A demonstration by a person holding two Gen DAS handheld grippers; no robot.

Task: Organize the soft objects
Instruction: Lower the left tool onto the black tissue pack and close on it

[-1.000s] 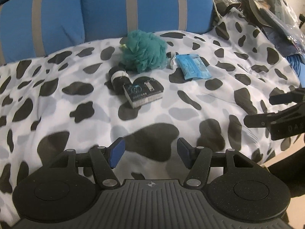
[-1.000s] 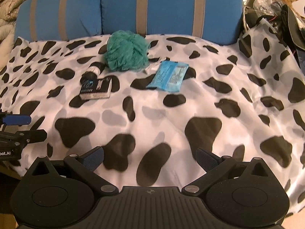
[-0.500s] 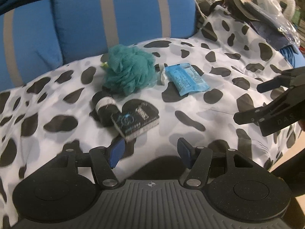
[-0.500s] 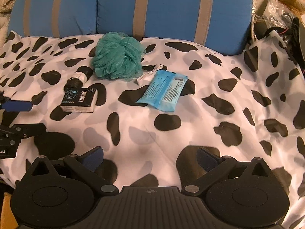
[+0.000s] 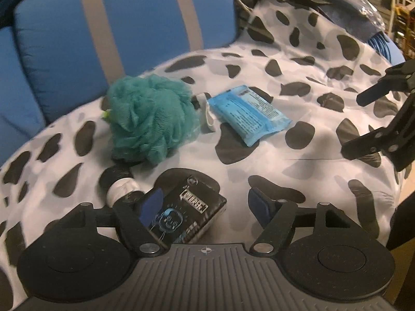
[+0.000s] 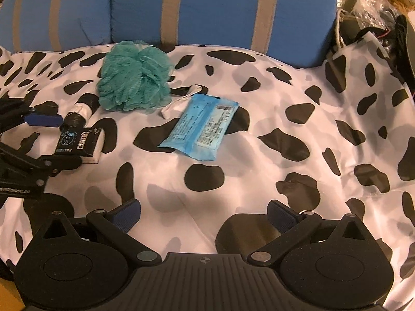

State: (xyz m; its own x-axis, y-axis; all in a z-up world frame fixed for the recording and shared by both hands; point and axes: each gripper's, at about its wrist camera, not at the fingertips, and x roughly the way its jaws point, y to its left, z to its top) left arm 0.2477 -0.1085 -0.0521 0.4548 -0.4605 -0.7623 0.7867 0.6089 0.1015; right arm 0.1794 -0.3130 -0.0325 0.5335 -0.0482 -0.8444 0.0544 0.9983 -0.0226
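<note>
Over the last second the left tongs [image 5: 205,207] have travelled across the cow-print cover [image 6: 259,171] from bare fabric well short of the things to the black box [image 5: 186,215], which a moment ago lay far ahead of them, beside the teal bath pouf. Now the box sits between the two blue pads, the left pad [image 5: 150,206] overlapping its near corner in the left wrist view. The jaws are opening as they arrive — wide enough to straddle the box, but not pressing on it, so nothing is held yet. My reading is that this box is the first pick, and the approach is nearly finished; closing on it looks like the step that remains.

The right tongs [image 6: 203,216] have also drifted nearer the things, though they hang over empty fabric, well short of the blue wipes packet [image 6: 201,127]. Their jaws stand wide apart and hold nothing.

Taking the teal pouf [image 6: 133,77] as the landmark: it rests near the blue striped cushion [image 6: 223,7] behind it. A small black-and-white roll [image 5: 120,184] lies just in front of the pouf, touching the box on the box's far side. The wipes packet is just to the pouf's right, with a pale loop of cord [image 6: 179,101] between them.
</note>
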